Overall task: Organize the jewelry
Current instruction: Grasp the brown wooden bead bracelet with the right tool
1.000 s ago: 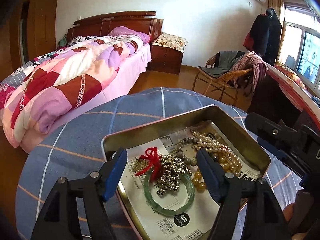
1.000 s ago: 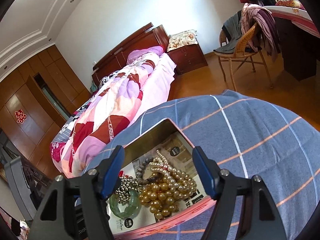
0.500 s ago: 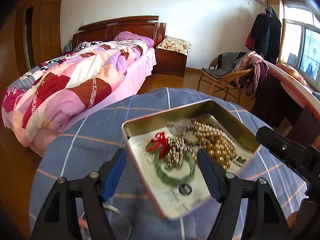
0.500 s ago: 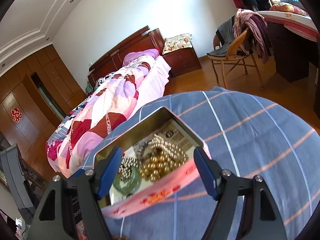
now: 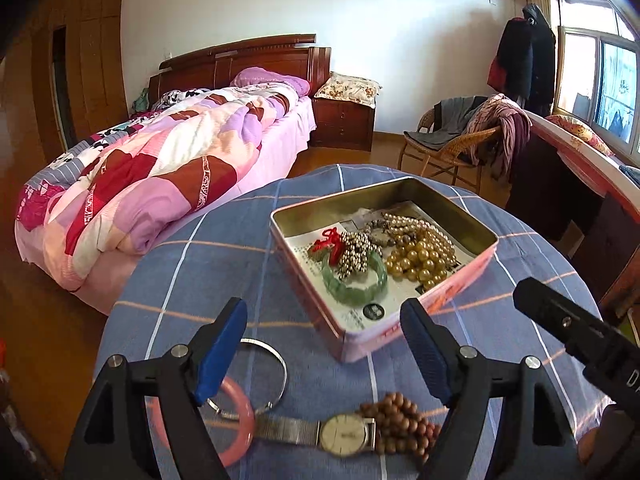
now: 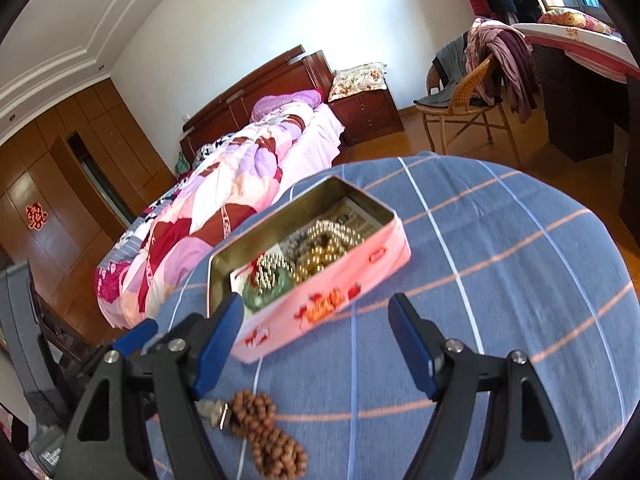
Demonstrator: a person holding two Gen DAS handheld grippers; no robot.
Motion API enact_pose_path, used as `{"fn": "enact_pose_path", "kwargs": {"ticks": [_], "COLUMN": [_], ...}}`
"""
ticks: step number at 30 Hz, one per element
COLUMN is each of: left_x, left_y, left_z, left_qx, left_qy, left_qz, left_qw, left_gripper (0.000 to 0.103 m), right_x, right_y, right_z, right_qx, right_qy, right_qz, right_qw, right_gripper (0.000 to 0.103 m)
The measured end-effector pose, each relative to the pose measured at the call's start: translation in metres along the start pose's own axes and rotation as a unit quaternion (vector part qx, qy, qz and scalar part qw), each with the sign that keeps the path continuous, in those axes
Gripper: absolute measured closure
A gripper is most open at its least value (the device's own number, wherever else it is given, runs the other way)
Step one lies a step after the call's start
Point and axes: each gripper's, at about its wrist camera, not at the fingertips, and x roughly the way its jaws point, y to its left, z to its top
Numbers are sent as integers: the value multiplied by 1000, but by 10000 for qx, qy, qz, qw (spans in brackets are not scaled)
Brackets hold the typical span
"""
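Looking down both wrist views, I see the left gripper (image 5: pixel 322 350) – jaws just opening, wide, nothing between – and the right gripper (image 6: pixel 316 344) wide and empty; the pink tin (image 5: pixel 460 286) of jewelry sits mid-frame, watch (image 5: pixel 342 434) and wooden beads (image 6: pixel 276 438) near the bottom

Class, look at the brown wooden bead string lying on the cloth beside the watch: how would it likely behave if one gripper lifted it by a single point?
The wooden bead string lies in loose coils, so it would probably droop and swing. Its round beads look smooth and may slip between pads. It touches the watch, which might get dragged.
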Motion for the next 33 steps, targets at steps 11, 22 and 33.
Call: {"fn": "enact_pose_path", "kwargs": {"ticks": [11,22,33], "left_x": [-23,-32,-33], "left_y": [17,62,60], "left_z": [-37,-81,-83], "left_qx": [236,222,322], "left_qy": [95,408,429], "left_qz": [12,76,-187], "left_qw": [9997,9989,9984], "left_gripper": [24,24,24], "right_x": [-19,-9,28], "right_y": [3,12,47], "right_z": [-23,-48,-68], "right_qx": [-267,-600,-1371], "right_qy": [173,635,1514], "right_qz": [-102,-105,-35], "right_qw": [9994,9961,9789], "right_gripper": [25,25,25]}}
